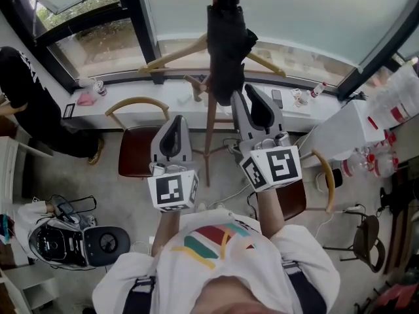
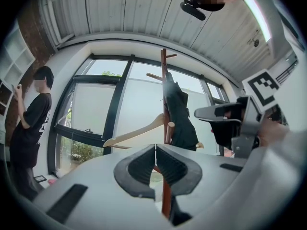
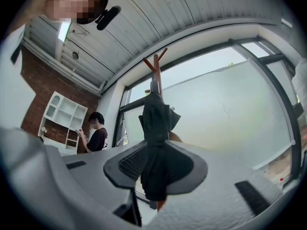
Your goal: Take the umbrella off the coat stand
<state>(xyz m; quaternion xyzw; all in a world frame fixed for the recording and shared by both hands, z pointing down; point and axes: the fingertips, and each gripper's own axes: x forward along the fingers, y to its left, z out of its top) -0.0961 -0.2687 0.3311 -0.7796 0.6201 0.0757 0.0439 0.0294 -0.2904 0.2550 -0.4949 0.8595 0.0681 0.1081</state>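
Umbrella (image 1: 226,51) hanging down stand (image 1: 209,133), blocking way straight ahead of right tongs (image 1: 245,93). Hanger (image 1: 171,54) arms sticking out on both sides of umbrella, left arm crossing ahead of left tongs (image 1: 175,122). Chair (image 1: 134,142) standing left of stand, second chair (image 1: 325,175) standing right. Sill (image 1: 163,95) running behind stand. Open air lying between left tongs and stand. Person (image 1: 26,103) standing well apart at left.

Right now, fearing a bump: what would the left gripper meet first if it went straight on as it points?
Probably the pole of the coat stand, straight beyond the left gripper, below the umbrella; its distance is unclear.
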